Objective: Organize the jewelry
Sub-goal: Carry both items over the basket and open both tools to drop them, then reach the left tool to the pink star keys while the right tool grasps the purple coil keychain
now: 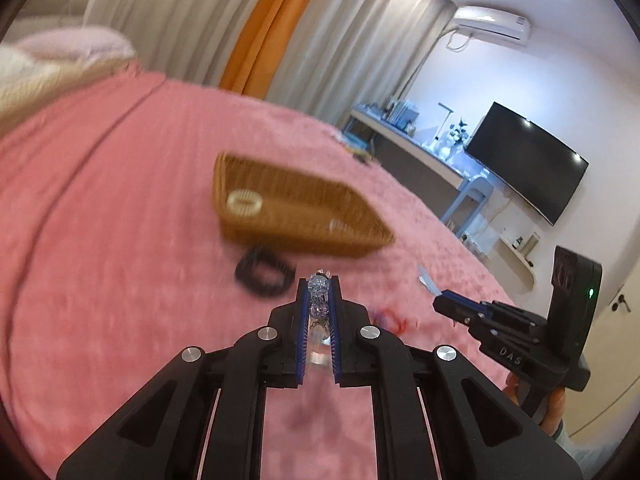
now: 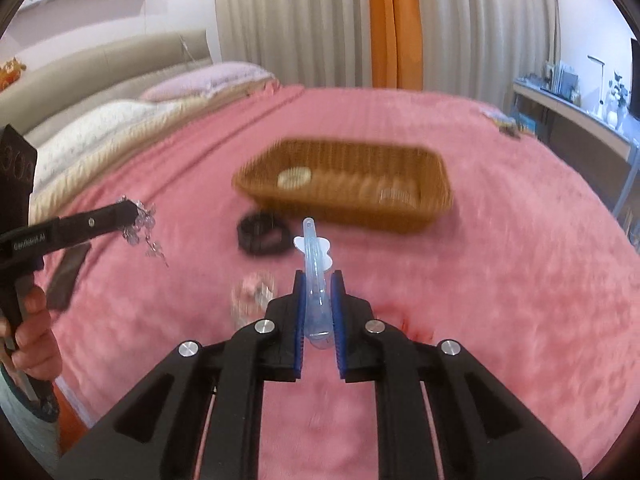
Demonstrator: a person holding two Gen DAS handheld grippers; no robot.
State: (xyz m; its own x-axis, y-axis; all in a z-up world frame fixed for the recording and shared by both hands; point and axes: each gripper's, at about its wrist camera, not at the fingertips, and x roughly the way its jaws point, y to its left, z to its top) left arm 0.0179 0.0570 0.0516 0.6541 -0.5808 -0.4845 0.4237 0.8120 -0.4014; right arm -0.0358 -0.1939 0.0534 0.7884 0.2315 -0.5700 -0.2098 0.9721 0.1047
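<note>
My left gripper point(image 1: 319, 282) is shut on a clear crystal bead bracelet point(image 1: 318, 286), held above the pink bedspread; in the right wrist view the bracelet point(image 2: 144, 228) dangles from it at the left. My right gripper point(image 2: 318, 276) is shut on a pale blue translucent hair clip point(image 2: 314, 248); it also shows in the left wrist view point(image 1: 440, 300). A brown wicker basket point(image 2: 436, 172) lies ahead with a cream spiral hair tie point(image 2: 294, 178) and a clear hair tie point(image 2: 396, 194) inside. The basket also shows in the left wrist view point(image 1: 360, 236).
A black spiral hair tie point(image 2: 262, 236) lies in front of the basket. A small clear trinket point(image 2: 254, 294) and a red band point(image 1: 388, 320) lie on the pink bedspread point(image 2: 520, 280). A dark flat object point(image 2: 66, 276) lies at left. Pillows point(image 2: 120, 120) are at the far left.
</note>
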